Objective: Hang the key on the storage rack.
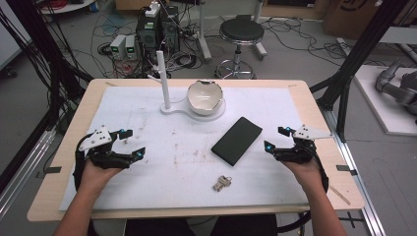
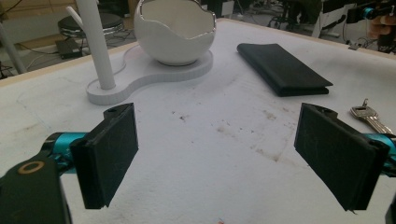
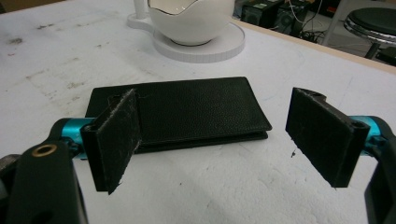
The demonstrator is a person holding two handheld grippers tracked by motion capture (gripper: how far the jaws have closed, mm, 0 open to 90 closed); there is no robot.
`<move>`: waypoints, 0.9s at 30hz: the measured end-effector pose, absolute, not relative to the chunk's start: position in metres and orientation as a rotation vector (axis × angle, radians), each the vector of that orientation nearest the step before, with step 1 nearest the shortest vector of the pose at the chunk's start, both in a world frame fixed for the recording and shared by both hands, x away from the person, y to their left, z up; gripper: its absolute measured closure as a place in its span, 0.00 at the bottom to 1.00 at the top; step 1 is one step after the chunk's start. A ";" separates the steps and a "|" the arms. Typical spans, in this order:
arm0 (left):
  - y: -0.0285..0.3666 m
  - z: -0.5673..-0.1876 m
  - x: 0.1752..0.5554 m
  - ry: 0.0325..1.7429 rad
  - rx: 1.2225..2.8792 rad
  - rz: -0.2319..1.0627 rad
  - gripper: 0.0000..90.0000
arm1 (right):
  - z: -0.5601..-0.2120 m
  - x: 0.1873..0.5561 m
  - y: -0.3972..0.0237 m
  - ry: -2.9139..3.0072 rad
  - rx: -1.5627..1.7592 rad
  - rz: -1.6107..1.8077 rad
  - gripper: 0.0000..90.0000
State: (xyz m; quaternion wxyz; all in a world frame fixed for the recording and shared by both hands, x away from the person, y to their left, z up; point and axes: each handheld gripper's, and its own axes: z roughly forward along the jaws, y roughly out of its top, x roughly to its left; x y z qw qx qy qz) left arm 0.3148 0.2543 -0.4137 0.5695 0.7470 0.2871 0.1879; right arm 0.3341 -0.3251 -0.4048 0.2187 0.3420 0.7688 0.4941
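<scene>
— What lay on the surface (image 1: 74, 147) at that moment?

— A white mat (image 1: 147, 118) covered most of it. Toward the far edge stood a white stand (image 1: 194, 109) with an upright post (image 1: 163, 78) and a white egg-shaped bowl (image 1: 205, 97) with a jagged rim. Nearer the person, right of centre, a black wallet (image 1: 237, 140) lay flat and closed; a small bunch of keys (image 1: 222, 183) lay just in front of it, apart from it.

— And the person's tools?

— The left gripper (image 1: 132, 143) was held over the mat's left side, its fingers (image 2: 106, 154) spread wide on nothing. The right gripper (image 1: 276, 138) hovered just right of the wallet, its fingers (image 3: 114, 137) likewise wide apart and empty, aimed at the wallet's long edge.
</scene>
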 end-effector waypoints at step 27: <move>0.249 -0.415 0.319 0.662 1.765 0.418 0.15 | -0.405 0.325 -0.304 2.294 0.841 1.423 0.21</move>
